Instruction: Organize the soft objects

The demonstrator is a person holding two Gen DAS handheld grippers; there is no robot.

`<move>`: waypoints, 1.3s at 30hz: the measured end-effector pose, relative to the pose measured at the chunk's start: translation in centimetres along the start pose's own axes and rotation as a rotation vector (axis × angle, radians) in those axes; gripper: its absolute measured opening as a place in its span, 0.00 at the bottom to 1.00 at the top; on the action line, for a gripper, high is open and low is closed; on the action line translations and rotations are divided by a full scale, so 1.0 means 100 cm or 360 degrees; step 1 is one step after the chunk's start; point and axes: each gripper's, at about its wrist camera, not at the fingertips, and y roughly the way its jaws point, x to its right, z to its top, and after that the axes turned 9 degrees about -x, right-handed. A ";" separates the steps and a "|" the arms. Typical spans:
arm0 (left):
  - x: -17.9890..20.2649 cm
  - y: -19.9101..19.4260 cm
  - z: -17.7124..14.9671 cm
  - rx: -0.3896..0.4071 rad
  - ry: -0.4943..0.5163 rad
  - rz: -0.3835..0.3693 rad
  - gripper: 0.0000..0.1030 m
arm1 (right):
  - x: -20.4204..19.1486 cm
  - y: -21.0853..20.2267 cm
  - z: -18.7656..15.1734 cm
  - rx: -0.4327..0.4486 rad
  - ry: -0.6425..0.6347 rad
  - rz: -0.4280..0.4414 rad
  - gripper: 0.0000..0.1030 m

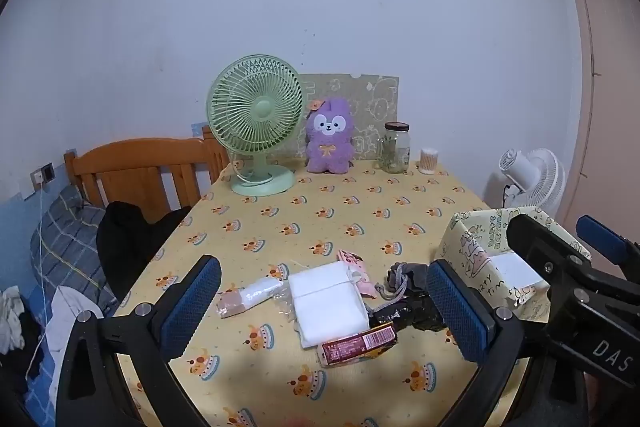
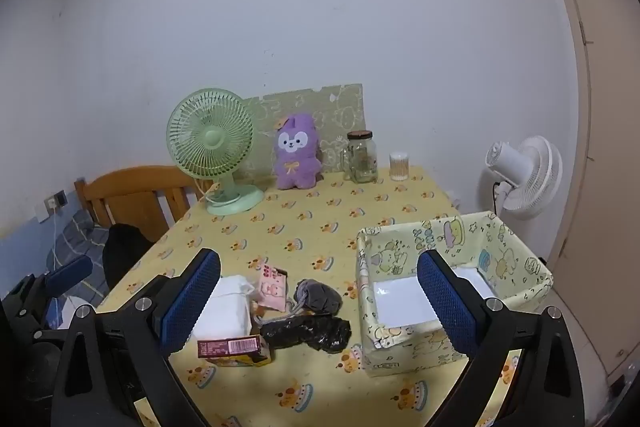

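Left gripper (image 1: 324, 311) spread wide, holding nothing, hovering above the yellow tablecloth (image 1: 352, 211). Between its pads and just ahead: white tissue pack (image 1: 328, 301), pink packet (image 1: 356, 269) beyond it, small white-and-peach pouch (image 1: 250, 295) toward the left pad, grey drawstring pouch (image 1: 404, 277) and crumpled black bag (image 1: 416, 315) by the right pad, red box (image 1: 358, 343) nearest. Right gripper (image 2: 320, 307) equally wide, empty. Paper-lined box (image 2: 452, 291) around its right pad, white floor bare. Far ahead: purple plush (image 2: 297, 151), green fan (image 2: 210, 147), glass jar (image 2: 362, 157).

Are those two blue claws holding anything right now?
No. Both the left gripper and the right gripper are wide open and empty, hovering above the small items on the table.
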 end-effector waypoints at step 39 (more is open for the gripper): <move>0.013 0.016 0.004 -0.0062 0.0015 0.0010 1.00 | 0.006 0.011 -0.001 -0.0062 -0.0009 -0.0087 0.97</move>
